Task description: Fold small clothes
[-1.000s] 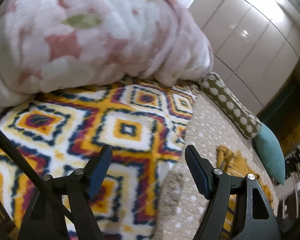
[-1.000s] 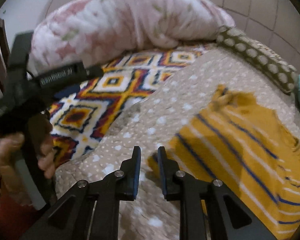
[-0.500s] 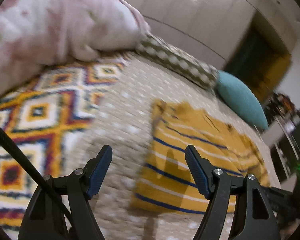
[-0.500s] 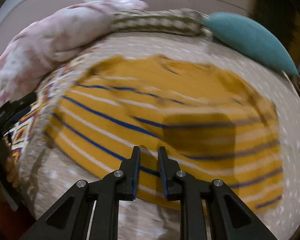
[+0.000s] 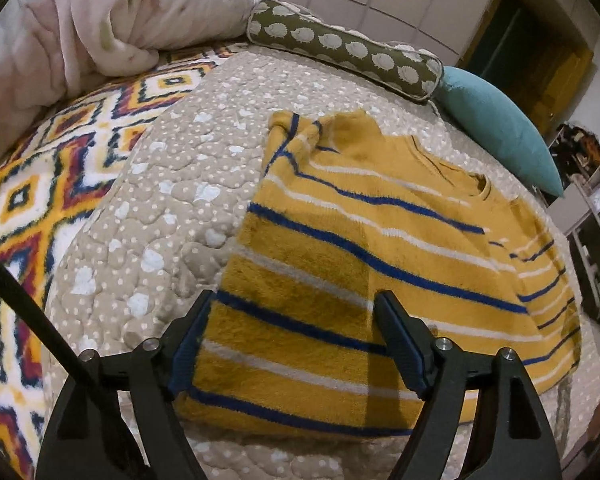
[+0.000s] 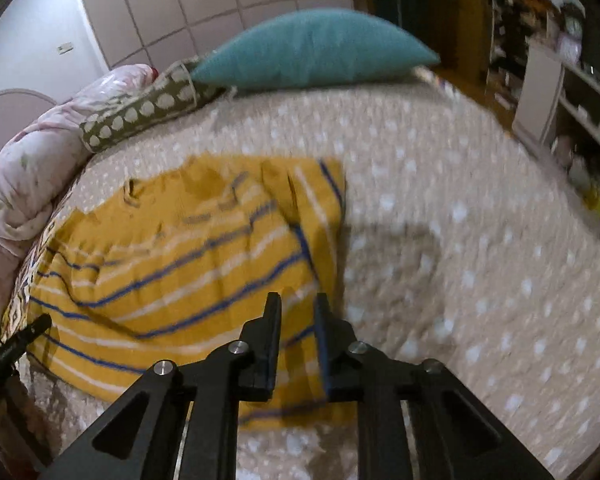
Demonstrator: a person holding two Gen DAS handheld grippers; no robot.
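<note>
Sweater [image 5: 380, 264], mustard with blue and white stripes, lay flat on the dotted beige quilt [image 5: 160, 216]. Left gripper [image 5: 296, 340] hovered over the sweater's near hem, jaws spread wide, holding nothing. Right gripper [image 6: 298, 320] sat above the sweater's near right corner, jaws narrowly parted, empty. Beyond the sweater lay a green bolster [image 5: 344, 48] and a teal cushion [image 5: 496, 116].

The sweater [image 5: 364, 256] is mustard yellow with blue and white stripes, on a beige quilt [image 5: 172, 200] dotted white. Far left, a blanket [image 5: 40, 184] in orange, navy and white diamonds — beyond it pale pink bedding [image 5: 100, 20], an olive bolster [image 5: 340, 52] with white spots, a teal pillow [image 5: 496, 116].
</note>
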